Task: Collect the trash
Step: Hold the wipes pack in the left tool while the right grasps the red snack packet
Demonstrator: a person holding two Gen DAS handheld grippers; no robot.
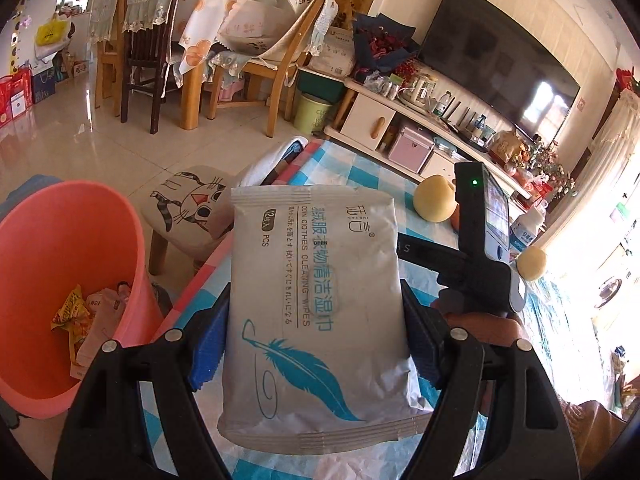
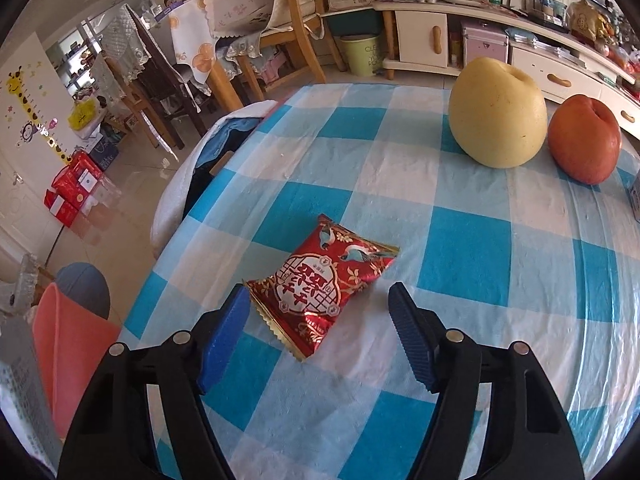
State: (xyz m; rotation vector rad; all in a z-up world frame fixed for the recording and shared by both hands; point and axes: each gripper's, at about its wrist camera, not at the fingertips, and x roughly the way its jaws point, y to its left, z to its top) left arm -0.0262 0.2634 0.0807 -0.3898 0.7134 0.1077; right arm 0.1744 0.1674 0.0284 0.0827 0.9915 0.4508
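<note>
Left hand-held gripper [image 1: 316, 344] clamped on the wet-wipes pack [image 1: 316, 312], held above the table's [image 2: 460, 248] edge, pink bin [image 1: 60, 280] just left and below. Right hand-held gripper [image 2: 316, 328] open, straddling the red snack wrapper [image 2: 320, 284] on the table, pads not pressing. Next, probably: swing pack over bin, release; pinch wrapper.

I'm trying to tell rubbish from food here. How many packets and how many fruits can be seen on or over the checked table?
Packets: 2, the wipes pack in the left tongs and the red snack packet on the cloth.
Fruits: 2, the yellow pear and the red apple.
Total: 4
</note>
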